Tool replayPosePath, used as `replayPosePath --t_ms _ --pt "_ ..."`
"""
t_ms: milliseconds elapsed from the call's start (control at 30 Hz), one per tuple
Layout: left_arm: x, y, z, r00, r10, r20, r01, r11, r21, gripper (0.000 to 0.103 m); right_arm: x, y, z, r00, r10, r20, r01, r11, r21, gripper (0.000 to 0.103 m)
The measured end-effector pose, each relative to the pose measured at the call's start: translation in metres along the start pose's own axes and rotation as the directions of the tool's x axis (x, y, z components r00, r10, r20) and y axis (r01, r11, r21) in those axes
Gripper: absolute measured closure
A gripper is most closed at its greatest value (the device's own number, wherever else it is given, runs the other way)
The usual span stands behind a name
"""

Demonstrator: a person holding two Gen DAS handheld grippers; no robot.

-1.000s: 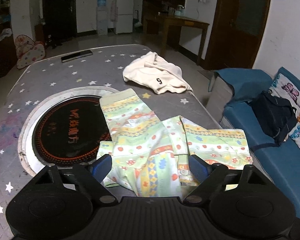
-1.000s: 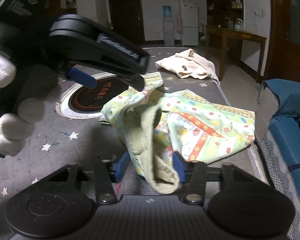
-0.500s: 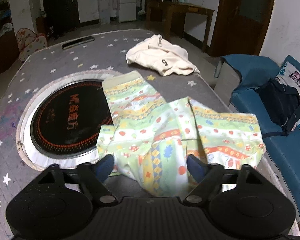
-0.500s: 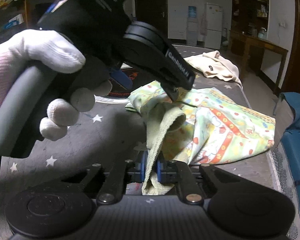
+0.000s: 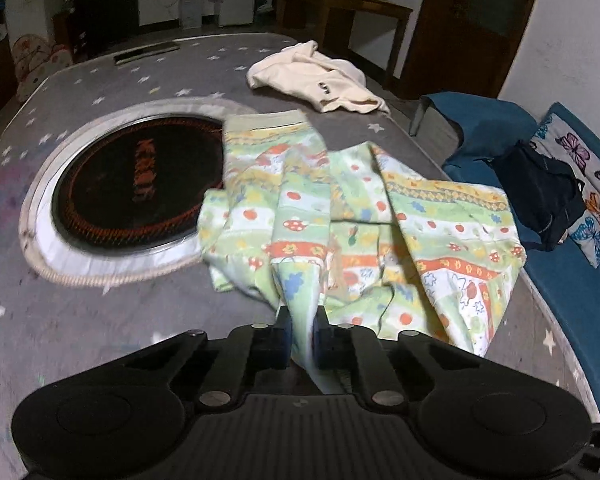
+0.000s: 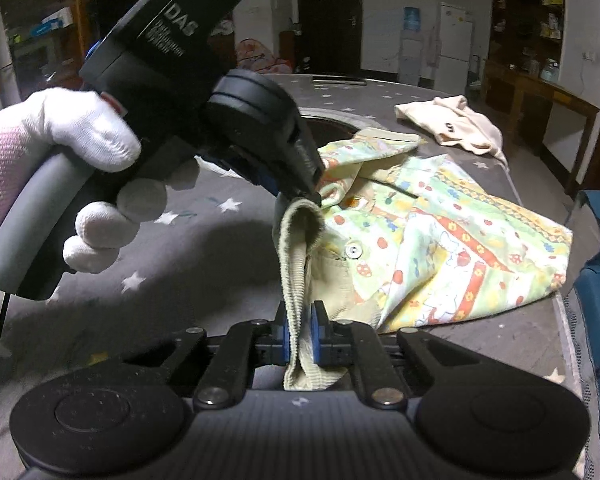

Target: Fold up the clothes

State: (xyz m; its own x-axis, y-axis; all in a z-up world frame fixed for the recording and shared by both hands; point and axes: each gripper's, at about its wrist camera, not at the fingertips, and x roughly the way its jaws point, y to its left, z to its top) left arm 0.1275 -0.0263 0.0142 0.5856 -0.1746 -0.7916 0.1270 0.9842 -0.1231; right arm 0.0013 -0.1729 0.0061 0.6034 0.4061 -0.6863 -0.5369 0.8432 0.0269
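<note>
Both claws pinch the printed shirt (image 5: 364, 216) (edges hidden).

garments: 2, one patterned green top (image 5: 364, 216) and one cream garment (image 5: 320, 76) | grippers: 2, left gripper (image 5: 301, 330) and right gripper (image 6: 300, 332) | gloved hand (image 6: 60, 168): 1 | round black disc (image 5: 136, 184): 1 | dark bag (image 5: 540, 192): 1

Place: a lived-in home room
Signs: star-print mattress (image 5: 100, 80), fridge (image 6: 454, 54), water dispenser (image 6: 410, 46), wooden desk (image 5: 348, 4), blue sofa (image 5: 560, 280), shelves (image 6: 548, 20)
</note>
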Motion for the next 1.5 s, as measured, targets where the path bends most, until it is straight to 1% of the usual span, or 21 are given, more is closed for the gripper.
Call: replayPosePath --t_ms 200,300,400,467,600,667,733,800,833,900,967,1067,1167,1267,1300,1367,1400,1467,1500 --pt "-0.021 0.017 -0.037 1.000 0.002 -0.015 -0.002 1.000 -0.016 0.095 -0.007 0.007 -0.004 0.994 0.101 -0.046 -0.103 0.994 -0.029 0.094" --pt "-0.031 0.027 -0.058 0.999 0.003 -0.033 -0.004 1.000 -0.024 0.096 -0.012 0.010 -0.007 0.985 0.154 -0.073 -0.158 0.987 -0.040 0.094" --pt "-0.044 0.034 -0.076 0.999 0.001 -0.037 -0.002 1.000 -0.015 0.096 -0.017 0.015 -0.010 0.972 0.212 -0.100 -0.217 0.975 -0.048 0.093" --pt "-0.053 0.038 -0.088 0.999 -0.001 -0.038 0.000 1.000 -0.008 0.096 -0.021 0.018 -0.013 0.961 0.252 -0.115 -0.259 0.965 -0.050 0.088" --pt "-0.071 0.044 -0.109 0.999 -0.002 -0.047 0.002 1.000 0.002 0.097 -0.031 0.025 -0.016 0.947 0.299 -0.121 -0.306 0.951 -0.043 0.085" --pt "-0.081 0.047 -0.119 0.999 -0.002 -0.051 0.002 1.000 0.007 0.097 -0.035 0.023 -0.013 0.941 0.319 -0.115 -0.323 0.946 -0.023 0.077" --pt "-0.090 0.052 -0.131 0.999 -0.003 -0.055 0.004 1.000 0.009 0.097 -0.040 0.020 -0.009 0.935 0.337 -0.109 -0.339 0.941 0.000 0.072" --pt "-0.100 0.058 -0.141 0.998 -0.009 -0.059 0.009 1.000 -0.003 0.097 -0.043 0.014 -0.005 0.924 0.369 -0.100 -0.368 0.929 0.037 0.067" --pt "-0.104 0.061 -0.145 0.998 -0.011 -0.062 0.010 1.000 -0.010 0.097 -0.044 0.012 -0.003 0.924 0.371 -0.096 -0.369 0.928 0.042 0.066" --pt "-0.111 0.066 -0.152 0.998 -0.013 -0.068 0.012 1.000 -0.014 0.097 -0.044 0.011 0.002 0.929 0.358 -0.090 -0.356 0.934 0.036 0.066" --pt "-0.118 0.069 -0.158 0.997 -0.015 -0.072 0.014 1.000 -0.010 0.096 -0.042 0.011 0.007 0.935 0.344 -0.088 -0.343 0.939 0.031 0.062" --pt "-0.125 0.073 -0.164 0.996 -0.030 -0.081 0.029 1.000 -0.011 0.096 -0.042 0.013 0.013 0.938 0.336 -0.080 -0.334 0.942 0.037 0.062" --pt "-0.128 0.078 -0.166 0.996 -0.031 -0.083 0.030 0.999 -0.015 0.096 -0.046 0.009 0.018 0.914 0.397 -0.078 -0.391 0.916 0.087 0.058" --pt "-0.132 0.083 -0.168 0.996 -0.034 -0.086 0.033 0.999 -0.017 0.092 -0.052 0.000 0.026 0.920 0.391 -0.035 -0.386 0.917 0.100 0.056" --pt "-0.133 0.084 -0.168 0.995 -0.040 -0.091 0.038 0.999 -0.019 0.089 -0.054 -0.004 0.029 0.922 0.387 -0.019 -0.383 0.918 0.105 0.056" --pt "-0.137 0.087 -0.168 0.994 -0.054 -0.093 0.053 0.998 -0.015 0.083 -0.056 -0.007 0.035 0.948 0.318 0.000 -0.317 0.945 0.080 0.054" --pt "-0.140 0.088 -0.168 0.994 -0.059 -0.090 0.059 0.998 -0.005 0.078 -0.054 -0.008 0.039 0.958 0.286 0.004 -0.285 0.956 0.072 0.053" --pt "-0.148 0.090 -0.166 0.995 -0.067 -0.077 0.069 0.997 0.019 0.072 -0.045 -0.013 0.047 0.973 0.231 0.007 -0.231 0.971 0.064 0.053" --pt "-0.152 0.091 -0.164 0.995 -0.075 -0.069 0.077 0.997 0.027 0.064 -0.040 -0.015 0.050 0.979 0.205 0.007 -0.205 0.977 0.058 0.053"
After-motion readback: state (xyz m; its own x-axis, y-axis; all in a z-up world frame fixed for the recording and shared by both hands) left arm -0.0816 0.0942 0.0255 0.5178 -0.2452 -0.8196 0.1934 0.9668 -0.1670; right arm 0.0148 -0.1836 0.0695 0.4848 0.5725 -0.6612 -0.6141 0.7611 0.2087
